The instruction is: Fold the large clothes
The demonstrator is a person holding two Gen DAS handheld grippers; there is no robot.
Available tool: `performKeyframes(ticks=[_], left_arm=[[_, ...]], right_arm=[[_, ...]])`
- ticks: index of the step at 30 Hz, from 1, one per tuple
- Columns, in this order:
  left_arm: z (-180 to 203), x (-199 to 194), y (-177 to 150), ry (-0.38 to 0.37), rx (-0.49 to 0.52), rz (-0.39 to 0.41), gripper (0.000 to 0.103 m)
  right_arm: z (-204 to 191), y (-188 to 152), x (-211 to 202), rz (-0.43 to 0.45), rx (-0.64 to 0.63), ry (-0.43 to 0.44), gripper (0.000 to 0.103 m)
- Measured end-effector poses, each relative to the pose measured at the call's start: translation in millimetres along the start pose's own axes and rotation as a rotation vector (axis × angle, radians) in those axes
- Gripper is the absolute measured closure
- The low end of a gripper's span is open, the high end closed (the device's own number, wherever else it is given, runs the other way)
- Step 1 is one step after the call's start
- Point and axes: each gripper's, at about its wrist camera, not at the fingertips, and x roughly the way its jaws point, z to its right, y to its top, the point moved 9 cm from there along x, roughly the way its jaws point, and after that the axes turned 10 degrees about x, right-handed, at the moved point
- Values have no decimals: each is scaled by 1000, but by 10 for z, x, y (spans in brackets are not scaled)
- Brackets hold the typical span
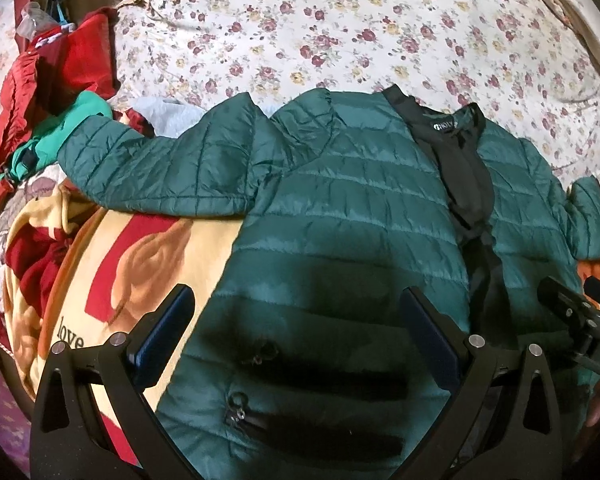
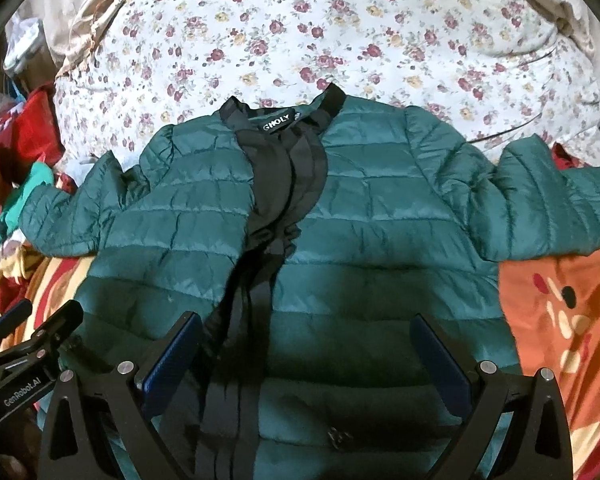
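A dark green quilted puffer jacket (image 1: pixel 340 208) (image 2: pixel 360 216) lies spread front-up on the bed, collar away from me, both sleeves stretched out sideways. Its black front placket (image 2: pixel 276 208) runs down the middle, with a label at the collar (image 2: pixel 276 125). My left gripper (image 1: pixel 298 300) hovers open over the jacket's lower left panel, above two pocket zips (image 1: pixel 236 408). My right gripper (image 2: pixel 306 328) is open over the lower right panel, beside the placket. Neither holds anything. The right gripper's body shows at the right edge of the left wrist view (image 1: pixel 580 320), and the left gripper's body shows in the right wrist view (image 2: pixel 24 352).
A floral bedsheet (image 1: pixel 340 32) (image 2: pixel 320 32) covers the bed beyond the jacket. A yellow, red and orange printed blanket (image 1: pixel 112 264) (image 2: pixel 560 312) lies under it. A heap of red and teal clothes (image 1: pixel 52 92) sits at the left.
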Motion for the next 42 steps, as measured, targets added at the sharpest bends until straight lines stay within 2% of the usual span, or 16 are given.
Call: performKeyframes(ticks=[16,25,42], left_arm=[[-196,212,245,20,-19,33,1],[-268,330,398,36,-22,37,1],[-406,555,658,96,-16,52,1]], right_arm=[[-160,289,288,-18,-63,-43,0],[-164,455,437,-27,-55,-60,0],[-219,675,752,-43,-22,-27,0]])
